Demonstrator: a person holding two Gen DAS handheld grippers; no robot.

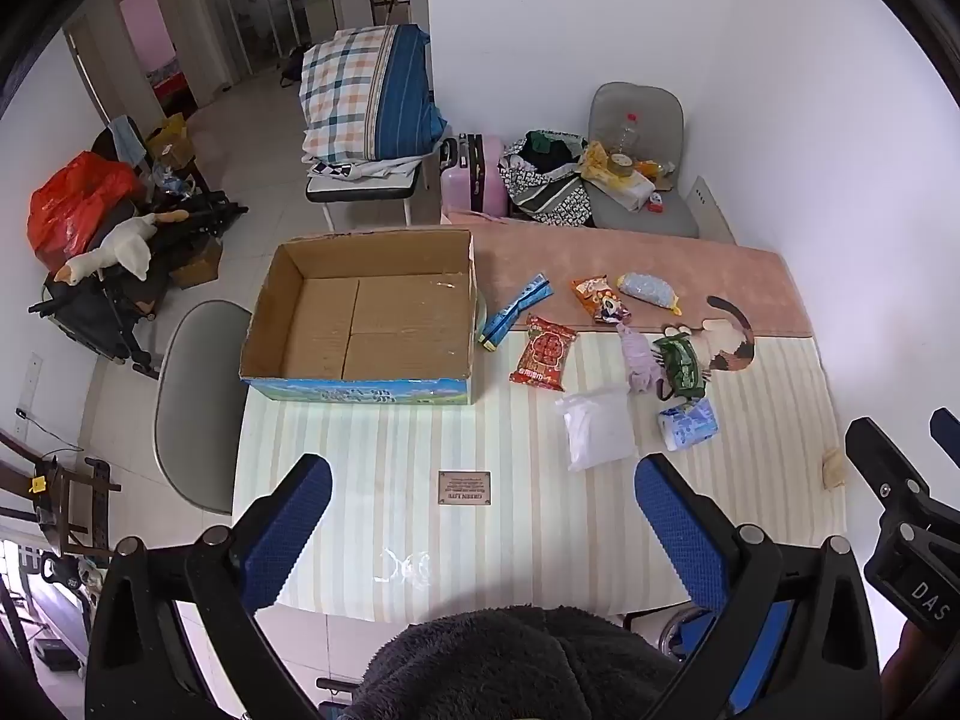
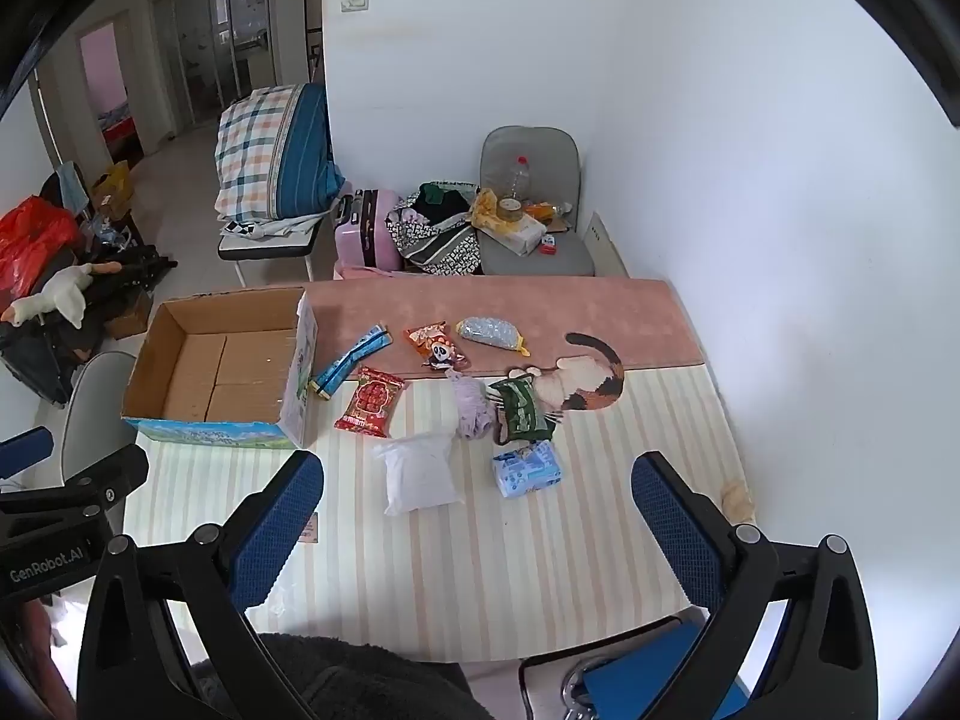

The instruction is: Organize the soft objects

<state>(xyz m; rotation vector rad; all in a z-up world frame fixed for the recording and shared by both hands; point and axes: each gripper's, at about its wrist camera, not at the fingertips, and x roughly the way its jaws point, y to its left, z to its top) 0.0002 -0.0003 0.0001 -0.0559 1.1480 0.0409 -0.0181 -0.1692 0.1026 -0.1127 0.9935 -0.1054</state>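
Observation:
An open, empty cardboard box (image 1: pixel 360 324) (image 2: pixel 222 366) stands on the left of the striped table cloth (image 1: pixel 420 450) (image 2: pixel 480 540). To its right lie soft packs: a blue stick pack (image 1: pixel 516 309) (image 2: pixel 351 360), a red snack bag (image 1: pixel 543 354) (image 2: pixel 369 402), an orange snack bag (image 1: pixel 600 300) (image 2: pixel 435 348), a bluish mesh pouch (image 1: pixel 648 289) (image 2: pixel 489 333), a lilac cloth (image 1: pixel 639 360) (image 2: pixel 474 411), a green pack (image 1: pixel 681 363) (image 2: pixel 522 414), a white pouch (image 1: pixel 597 429) (image 2: pixel 417 474) and a blue-white tissue pack (image 1: pixel 690 423) (image 2: pixel 528 468). My left gripper (image 1: pixel 480 534) and right gripper (image 2: pixel 477 531) are open and empty, above the near table edge.
A grey chair (image 1: pixel 198 402) stands left of the table, another (image 1: pixel 642 180) behind it holds clutter. A pink suitcase (image 1: pixel 471 174), folded bedding (image 1: pixel 372 96) and a red bag (image 1: pixel 78 204) sit beyond. A white wall (image 2: pixel 780 180) bounds the right.

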